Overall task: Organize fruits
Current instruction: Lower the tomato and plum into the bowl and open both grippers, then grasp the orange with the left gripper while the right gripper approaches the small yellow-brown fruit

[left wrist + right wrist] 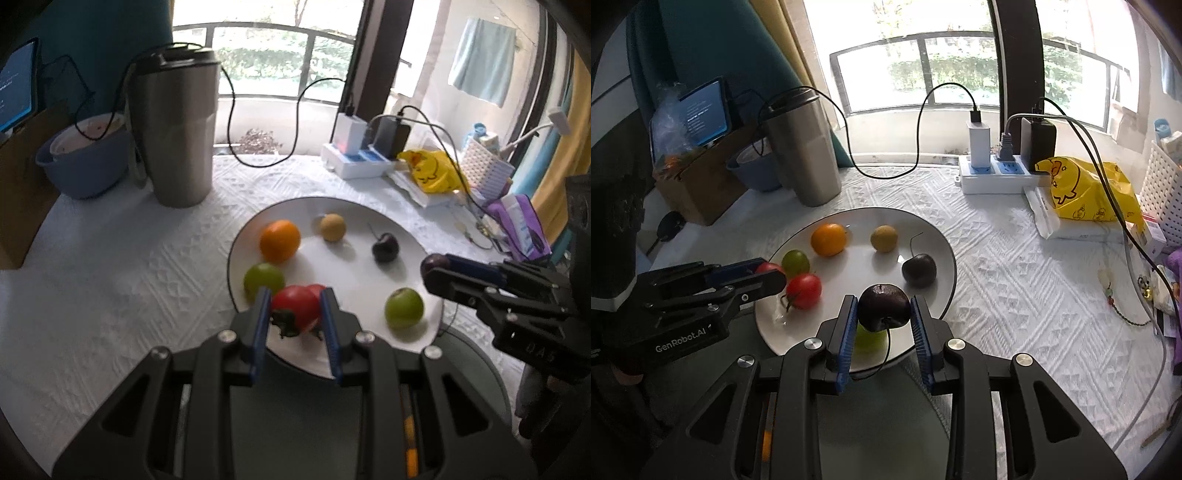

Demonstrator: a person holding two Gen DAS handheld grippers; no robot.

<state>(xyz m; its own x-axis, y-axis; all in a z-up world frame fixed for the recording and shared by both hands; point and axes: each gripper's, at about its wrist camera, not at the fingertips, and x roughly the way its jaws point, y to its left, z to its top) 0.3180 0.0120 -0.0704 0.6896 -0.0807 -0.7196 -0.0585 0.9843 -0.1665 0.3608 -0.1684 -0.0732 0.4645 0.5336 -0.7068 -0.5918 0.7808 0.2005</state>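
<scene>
A white plate (354,288) (857,273) holds an orange (279,240) (829,239), a tan round fruit (332,227) (884,239), a dark cherry (385,246) (919,270), two green fruits (263,279) (403,308) and a red tomato (804,290). My left gripper (295,308) (772,275) is shut on a red tomato (297,306) above the plate's near left rim. My right gripper (884,308) (430,267) is shut on a dark cherry (884,306) over the plate's near right rim, above a green fruit (868,338).
A steel tumbler (173,129) (801,147) and a blue bowl (83,162) stand at the back left. A power strip with chargers (997,173) (360,157), trailing cables, a yellow bag (1086,188) (432,170) and a white basket (484,166) crowd the back right.
</scene>
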